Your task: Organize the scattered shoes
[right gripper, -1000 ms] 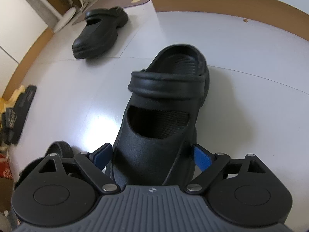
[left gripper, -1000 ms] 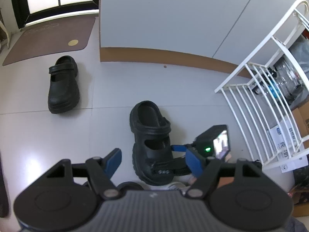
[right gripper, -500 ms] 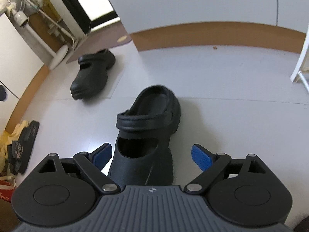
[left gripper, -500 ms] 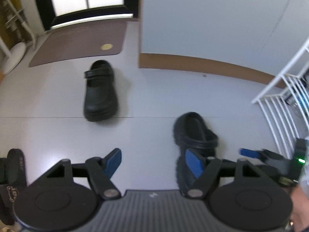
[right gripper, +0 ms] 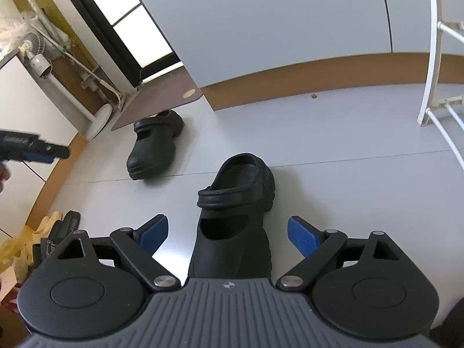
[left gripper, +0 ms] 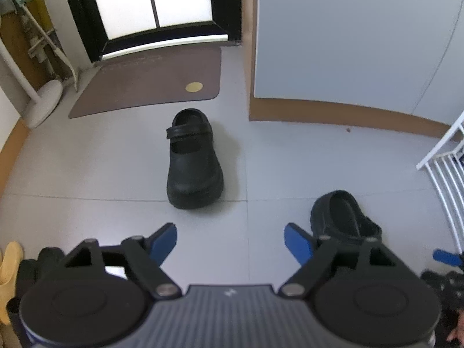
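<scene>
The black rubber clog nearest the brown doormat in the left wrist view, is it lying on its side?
No, the black rubber clog stands upright on its sole on the grey tiled floor, with its opening facing up.

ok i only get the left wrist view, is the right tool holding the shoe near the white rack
Observer: no, the right tool is open. The near shoe stands on the floor in line between its pads, and neither pad touches it.
Operator: is it tipped over, my tool hides its front
Observer: it is upright on its sole with the strap across the top. The toe end runs out of sight under the tool's body.
Operator: anything else by the left wall
Observer: a black slipper with lettering lies there beside some yellow things.
</scene>
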Tool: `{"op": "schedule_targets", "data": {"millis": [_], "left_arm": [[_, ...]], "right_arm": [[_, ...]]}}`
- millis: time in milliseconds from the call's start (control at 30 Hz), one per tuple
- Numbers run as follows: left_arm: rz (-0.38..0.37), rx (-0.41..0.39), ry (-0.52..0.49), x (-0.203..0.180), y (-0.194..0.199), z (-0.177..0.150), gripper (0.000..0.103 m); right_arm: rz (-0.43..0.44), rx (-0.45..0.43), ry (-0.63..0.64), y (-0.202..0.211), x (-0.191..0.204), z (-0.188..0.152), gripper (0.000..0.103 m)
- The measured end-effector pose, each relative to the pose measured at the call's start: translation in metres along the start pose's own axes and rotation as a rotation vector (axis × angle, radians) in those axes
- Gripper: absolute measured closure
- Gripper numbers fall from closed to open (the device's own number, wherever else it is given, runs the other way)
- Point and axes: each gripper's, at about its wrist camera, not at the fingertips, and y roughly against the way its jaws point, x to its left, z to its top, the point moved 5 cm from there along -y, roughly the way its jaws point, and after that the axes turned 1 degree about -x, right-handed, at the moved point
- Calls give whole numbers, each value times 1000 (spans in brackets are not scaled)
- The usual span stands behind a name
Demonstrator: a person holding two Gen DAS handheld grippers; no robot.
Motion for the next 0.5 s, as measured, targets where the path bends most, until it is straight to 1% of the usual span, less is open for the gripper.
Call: {"op": "schedule_targets", "data": {"millis": [100, 300, 400, 500], "left_arm": [[-31, 5, 2, 8, -11, 5, 11], [-14, -4, 54, 34, -27, 10, 10], [-8, -1, 72, 47, -39, 13, 9], [-3, -6, 74, 55, -54, 13, 9]], "right_arm": [[-2, -5, 5, 7, 2, -2, 8], [-25, -26, 17, 25, 2, -11, 8], [-27, -35, -4, 34, -3, -18, 8], [-38, -23, -35, 38, -9, -24, 8]]}}
